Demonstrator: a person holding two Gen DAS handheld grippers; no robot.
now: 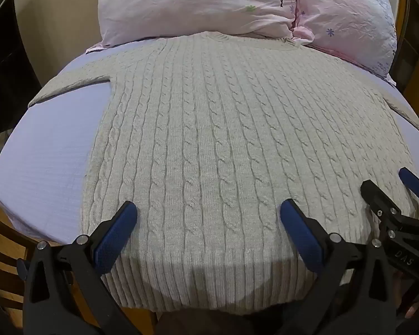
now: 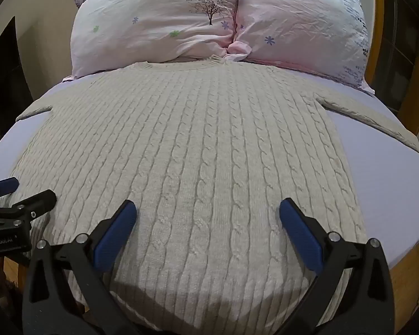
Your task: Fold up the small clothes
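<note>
A cream cable-knit sweater (image 1: 209, 139) lies flat on a bed, neck toward the pillows, hem at the near edge; it also shows in the right wrist view (image 2: 198, 153). Its sleeves spread out to the left (image 1: 69, 83) and right (image 2: 377, 122). My left gripper (image 1: 208, 209) is open and empty above the hem's left half. My right gripper (image 2: 208, 209) is open and empty above the hem's right half. Each gripper shows in the other's view: the right one (image 1: 385, 184), the left one (image 2: 28, 189).
A lilac sheet (image 1: 42, 153) covers the bed. Two pink floral pillows (image 2: 159, 22) (image 2: 301, 28) lie at the head, touching the sweater's collar. A wooden bed frame (image 2: 405, 270) edges the mattress, and dark furniture (image 1: 2, 69) stands left.
</note>
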